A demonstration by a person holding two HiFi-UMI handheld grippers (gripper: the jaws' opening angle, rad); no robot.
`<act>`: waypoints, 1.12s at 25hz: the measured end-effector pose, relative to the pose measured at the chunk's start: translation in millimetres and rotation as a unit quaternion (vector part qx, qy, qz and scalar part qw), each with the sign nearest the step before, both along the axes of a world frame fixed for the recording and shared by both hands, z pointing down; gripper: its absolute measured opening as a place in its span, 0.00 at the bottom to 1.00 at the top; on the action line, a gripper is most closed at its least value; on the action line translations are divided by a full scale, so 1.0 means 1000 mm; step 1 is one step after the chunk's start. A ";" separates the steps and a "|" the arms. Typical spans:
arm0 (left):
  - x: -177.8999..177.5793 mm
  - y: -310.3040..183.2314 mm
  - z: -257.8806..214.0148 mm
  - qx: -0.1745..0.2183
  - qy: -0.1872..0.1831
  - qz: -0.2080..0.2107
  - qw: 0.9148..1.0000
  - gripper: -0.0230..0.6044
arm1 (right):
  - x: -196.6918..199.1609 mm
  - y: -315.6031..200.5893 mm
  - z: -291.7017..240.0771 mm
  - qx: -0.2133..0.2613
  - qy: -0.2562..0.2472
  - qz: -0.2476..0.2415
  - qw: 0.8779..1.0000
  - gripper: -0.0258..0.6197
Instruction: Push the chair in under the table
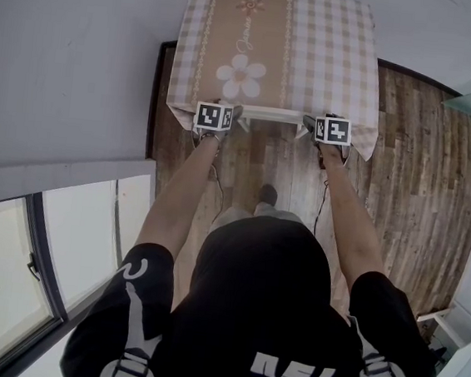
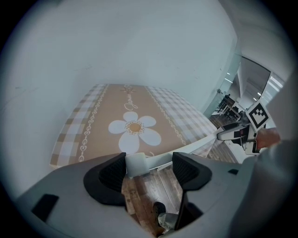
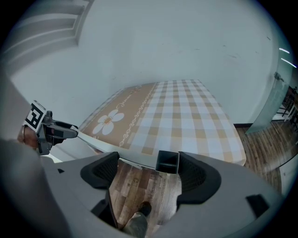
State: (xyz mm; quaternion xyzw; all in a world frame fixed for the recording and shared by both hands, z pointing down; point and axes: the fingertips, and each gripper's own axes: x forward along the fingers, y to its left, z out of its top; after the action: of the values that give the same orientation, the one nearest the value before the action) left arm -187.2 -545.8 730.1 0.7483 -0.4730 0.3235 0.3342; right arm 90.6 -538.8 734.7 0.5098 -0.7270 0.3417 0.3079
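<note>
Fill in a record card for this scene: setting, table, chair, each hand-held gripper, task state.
Setting: wood floor, pale wall behind the table
Table: covered by a checked cloth with a flower print
Chair: white, top rail at the table's near edge, seat out of sight under the cloth
Left hand-held gripper: jaws apart, chair post against its left jaw
Right hand-held gripper: jaws apart, chair post against its right jaw
Task state: chair looks pushed in
</note>
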 end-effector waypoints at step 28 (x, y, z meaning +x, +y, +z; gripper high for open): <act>-0.017 0.028 -0.133 0.174 0.052 0.009 0.983 0.39 | -0.028 0.001 -0.118 0.137 -0.020 0.023 0.990 0.53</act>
State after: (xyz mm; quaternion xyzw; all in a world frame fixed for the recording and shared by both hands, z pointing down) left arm -204.0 -517.9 596.8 0.8154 -0.4971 0.1998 0.2196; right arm 62.9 -537.5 617.1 0.5567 -0.7613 0.2553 0.2128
